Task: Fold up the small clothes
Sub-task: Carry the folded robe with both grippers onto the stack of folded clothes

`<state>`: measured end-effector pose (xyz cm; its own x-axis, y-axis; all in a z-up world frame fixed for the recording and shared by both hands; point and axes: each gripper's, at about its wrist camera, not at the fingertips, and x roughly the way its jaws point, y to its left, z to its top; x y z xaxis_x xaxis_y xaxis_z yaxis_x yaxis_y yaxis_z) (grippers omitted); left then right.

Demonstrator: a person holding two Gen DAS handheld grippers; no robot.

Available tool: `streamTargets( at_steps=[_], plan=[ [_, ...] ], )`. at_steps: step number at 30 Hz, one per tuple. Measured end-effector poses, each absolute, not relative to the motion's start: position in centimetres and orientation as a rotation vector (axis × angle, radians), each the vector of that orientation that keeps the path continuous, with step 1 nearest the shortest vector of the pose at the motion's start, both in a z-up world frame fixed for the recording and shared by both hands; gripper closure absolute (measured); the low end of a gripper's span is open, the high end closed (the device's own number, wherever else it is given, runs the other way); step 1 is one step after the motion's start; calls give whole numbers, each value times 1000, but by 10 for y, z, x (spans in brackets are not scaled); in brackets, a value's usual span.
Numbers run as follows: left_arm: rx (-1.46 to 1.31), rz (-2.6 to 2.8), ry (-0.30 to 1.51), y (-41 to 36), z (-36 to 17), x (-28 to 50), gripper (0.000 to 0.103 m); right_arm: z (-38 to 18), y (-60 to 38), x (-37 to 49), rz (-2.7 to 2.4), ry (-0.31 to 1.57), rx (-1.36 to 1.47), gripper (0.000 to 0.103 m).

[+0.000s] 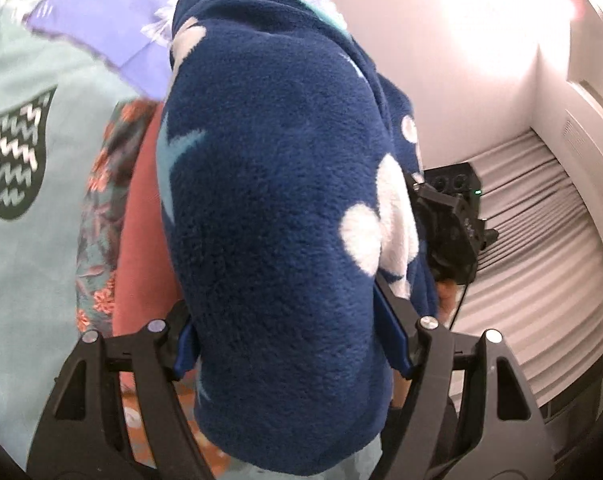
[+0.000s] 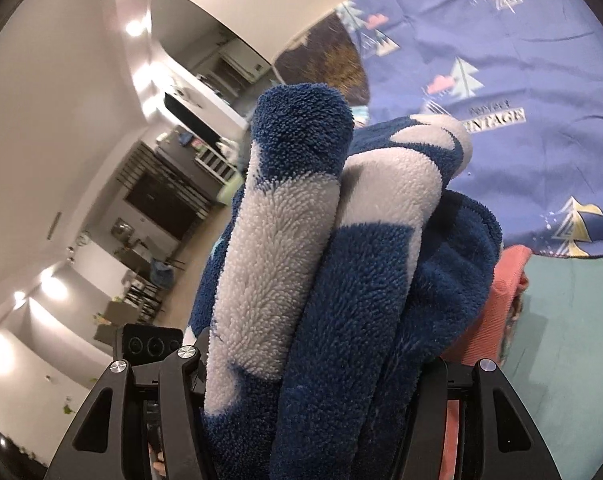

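Both the left gripper (image 1: 293,356) and the right gripper (image 2: 313,376) pinch bunched folds of the blue fleece garment (image 1: 277,200), held above the purple bedsheet (image 2: 501,80). The thick pile could slip free, and the hanging bulk could land rumpled on the folded clothes (image 1: 133,240) beside it.

The left gripper (image 1: 293,344) has its jaws spread wide, a thick fold of blue fleece (image 1: 277,200) filling the gap between them. The right gripper (image 2: 313,360) is clamped on bunched rolls of the same fleece, which hide its fingertips; it shows at the left view's right edge.
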<state>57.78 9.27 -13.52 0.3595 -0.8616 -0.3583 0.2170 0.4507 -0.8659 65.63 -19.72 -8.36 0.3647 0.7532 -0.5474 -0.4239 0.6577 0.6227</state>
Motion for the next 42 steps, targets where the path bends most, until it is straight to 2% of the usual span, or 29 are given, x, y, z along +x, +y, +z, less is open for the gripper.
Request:
streamTargets(
  at_steps=[6, 10, 14, 16, 18, 21, 23, 25, 27, 31, 34, 42],
  plan=[
    [-855, -800, 951, 92, -174, 593, 26, -111, -202, 671, 761, 925, 403, 44],
    [-828, -783, 960, 91, -176, 592, 18, -117, -199, 670, 696, 905, 278, 33],
    [-843, -785, 961, 97, -176, 589, 16, -96, -198, 662, 608, 886, 151, 27],
    [-813, -763, 970, 97, -167, 587, 16, -78, -195, 654, 541, 863, 65, 27],
    [-727, -720, 926, 107, -149, 579, 17, -63, -193, 639, 490, 814, 10, 26],
    [-673, -670, 750, 130, -121, 555, 17, -36, -193, 604, 284, 614, -93, 26],
    [-698, -693, 658, 141, -104, 545, 17, -17, -200, 572, 287, 475, -9, 26],
    [-716, -717, 626, 139, -95, 544, 17, -9, -190, 552, 455, 449, 11, 26],
    [-725, -745, 646, 129, -91, 548, 17, -17, -168, 545, 539, 503, -62, 28],
    [-662, -716, 769, 94, -109, 560, 17, -59, -136, 550, 523, 621, -264, 43],
    [-619, -692, 763, 82, -120, 563, 17, -96, -145, 568, 513, 671, -252, 43],
    [-491, -594, 759, 55, -120, 564, 12, -137, -160, 579, 493, 584, -196, 43]
  ],
)
